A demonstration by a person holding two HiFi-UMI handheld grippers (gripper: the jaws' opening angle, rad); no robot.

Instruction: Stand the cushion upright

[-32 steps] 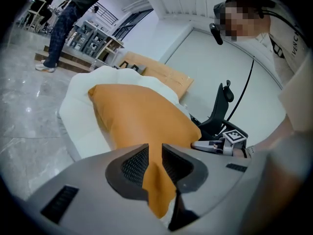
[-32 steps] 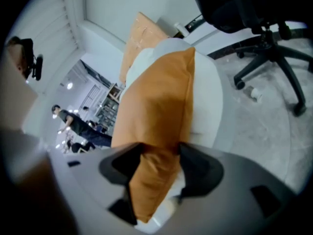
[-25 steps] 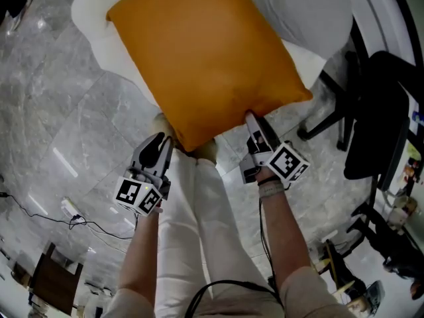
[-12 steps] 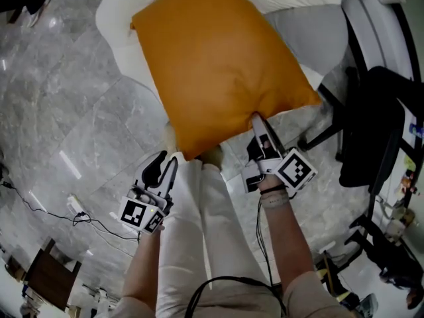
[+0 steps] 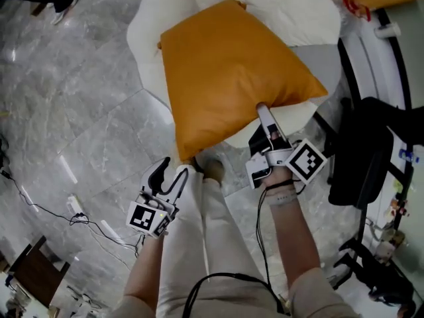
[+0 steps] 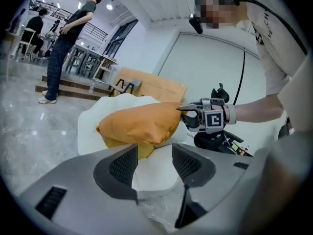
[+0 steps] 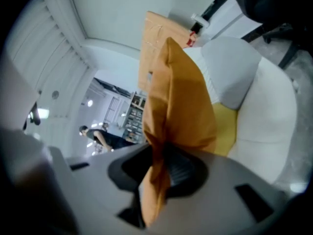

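Cushion [image 5: 232, 78] partway up off armchair [image 5: 149, 38], not upright yet. Near edge clenched in right gripper [image 5: 263, 113], jaws just closing. Left gripper [image 5: 172, 168] jaws just opened, empty.

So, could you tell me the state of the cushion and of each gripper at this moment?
orange cushion, lying slanted on the white seat, not yet upright, near edge pinched.
right gripper, jaws have just been closing, now shut on the cushion's edge.
left gripper, jaws have just been opening, now open, nothing between them, clear of the cushion.
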